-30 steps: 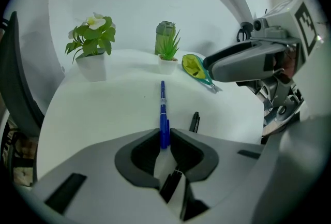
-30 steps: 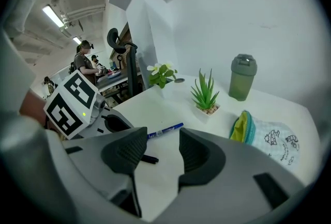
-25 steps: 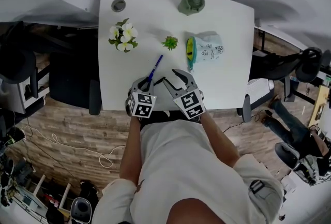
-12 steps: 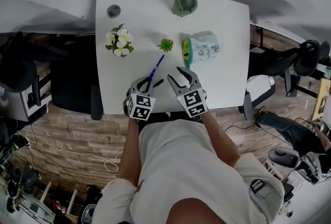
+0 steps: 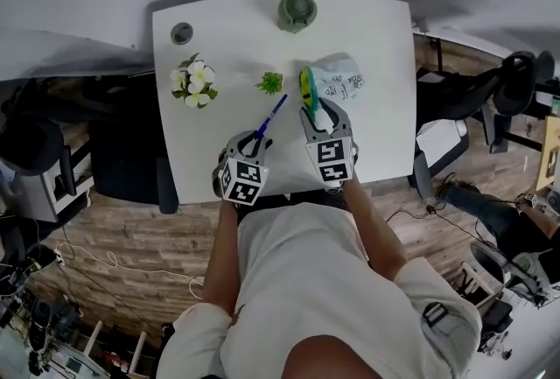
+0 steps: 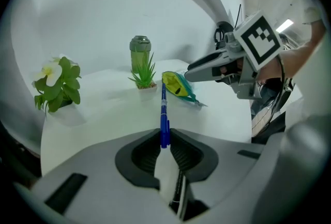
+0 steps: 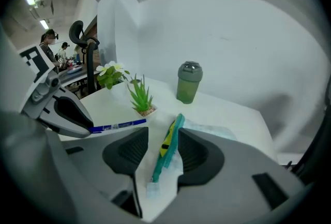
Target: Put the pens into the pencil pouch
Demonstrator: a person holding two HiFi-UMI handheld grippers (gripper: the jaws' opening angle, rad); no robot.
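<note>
A blue pen [image 5: 272,114] sticks out forward from my left gripper [image 5: 254,139], which is shut on its rear end; in the left gripper view the pen [image 6: 164,112] points at the pouch [image 6: 177,86]. The pencil pouch [image 5: 342,81], pale with print and a teal and yellow zip rim, lies on the white table [image 5: 385,132]. My right gripper [image 5: 321,111] is at the pouch's open end. In the right gripper view the zip rim [image 7: 169,140] lies between the jaws of the right gripper [image 7: 162,151] with a gap on each side, so they stand open.
A green bottle [image 5: 297,11] stands at the table's far edge. A small spiky plant [image 5: 270,83] sits just left of the pouch, a white-flowered plant [image 5: 192,84] further left, and a grey round cap [image 5: 181,32] in the far left corner. Office chairs flank the table.
My right gripper has moved away from me across the table to the pouch's zip end. The left gripper has shifted slightly with the pen still in it.
</note>
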